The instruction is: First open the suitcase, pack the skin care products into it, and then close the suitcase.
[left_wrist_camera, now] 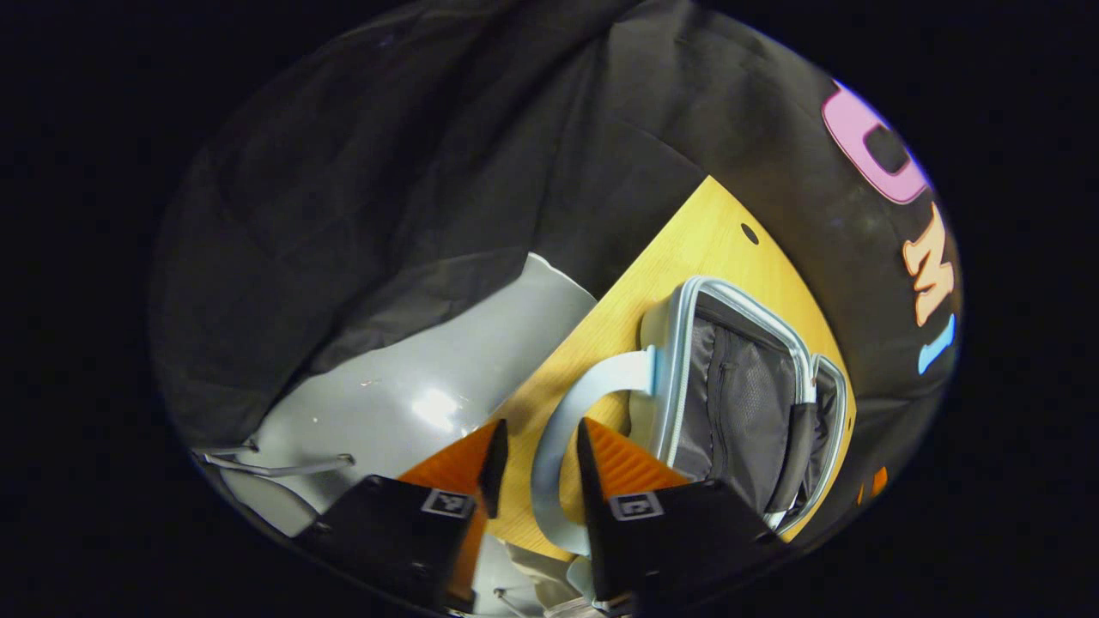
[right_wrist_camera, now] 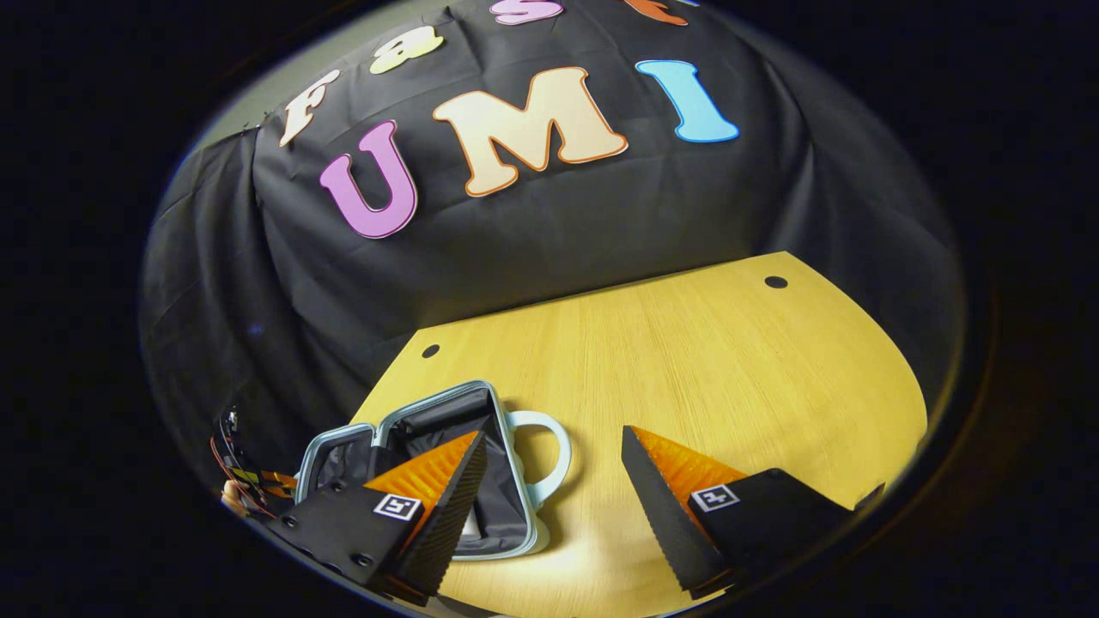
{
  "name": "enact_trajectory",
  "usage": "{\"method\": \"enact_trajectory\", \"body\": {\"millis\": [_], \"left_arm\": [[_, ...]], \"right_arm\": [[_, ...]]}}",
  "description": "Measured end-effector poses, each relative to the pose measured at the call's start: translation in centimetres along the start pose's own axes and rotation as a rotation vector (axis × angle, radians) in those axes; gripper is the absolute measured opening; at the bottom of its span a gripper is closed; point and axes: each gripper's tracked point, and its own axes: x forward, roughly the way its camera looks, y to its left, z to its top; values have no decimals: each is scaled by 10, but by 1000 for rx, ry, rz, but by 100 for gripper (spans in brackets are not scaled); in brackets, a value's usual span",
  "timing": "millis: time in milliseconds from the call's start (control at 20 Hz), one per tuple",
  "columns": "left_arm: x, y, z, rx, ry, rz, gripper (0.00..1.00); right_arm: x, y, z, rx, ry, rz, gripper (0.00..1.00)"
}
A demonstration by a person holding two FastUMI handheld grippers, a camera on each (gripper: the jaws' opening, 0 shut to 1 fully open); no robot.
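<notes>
Left gripper [left_wrist_camera: 537, 463] is sitting at the near edge of the table [left_wrist_camera: 687, 249], jaws parted narrow, with the suitcase's pale handle [left_wrist_camera: 567, 412] looping down through the gap between them. I can't tell if either finger is actually touching the loop — reads as straddling, not clamped. In the left gripper view the suitcase [left_wrist_camera: 738, 403] is lying just ahead and to the right of these jaws, already open: dark lining and a mesh pocket showing inside the pale zip rim. Its long axis is running away from the fingers toward the far table edge, handle end nearest. Grey floor [left_wrist_camera: 412, 386] is showing off the table's left side.

Right gripper [right_wrist_camera: 554, 498] is hovering over the table with its jaws spread wide, gripping nothing. In the right gripper view the suitcase [right_wrist_camera: 429, 421] is lying low and to the left of the jaws, partly behind the left-hand finger [right_wrist_camera: 429, 489], handle [right_wrist_camera: 549, 455] pointing toward the gap. Bare tabletop is lying ahead and right of this gripper.

Judgement — opening looks done, packing not started; I'm not seeing any skin care products in either view, so I can't say where they are. Left gripper is clearly the nearer one to the case and is placed to steady it by the handle. Right is free and wide enough to fetch items, then drop them in from the case's handle side.
</notes>
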Motion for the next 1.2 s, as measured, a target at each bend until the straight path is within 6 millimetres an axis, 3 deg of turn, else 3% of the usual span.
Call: {"method": "enact_trajectory", "body": {"millis": [100,300,550,600,950,1100,1200], "left_arm": [[4,2,-4,-22,27,9,18],[-4,-5,0,16,-3,-6,8],[-32,-24,13,-2,-29,-8,4],[-40,-30,16,-16,-33,-16,4],[-123,-111,37,-30,-121,-89,4],[-147,-152,38,37,-146,-70,4],[-162,-182,35,97,-168,-72,4]], "right_arm": [[-2,0,1,7,-3,-2,98],[-4,2,-9,2,12,-1,98],[-4,11,-20,4,29,28,98],[-3,13,-22,1,32,34,92],[-6,11,-25,-1,40,78,92],[-9,0,-23,-4,38,82,92],[-14,-8,-21,-14,35,86,98]]}}
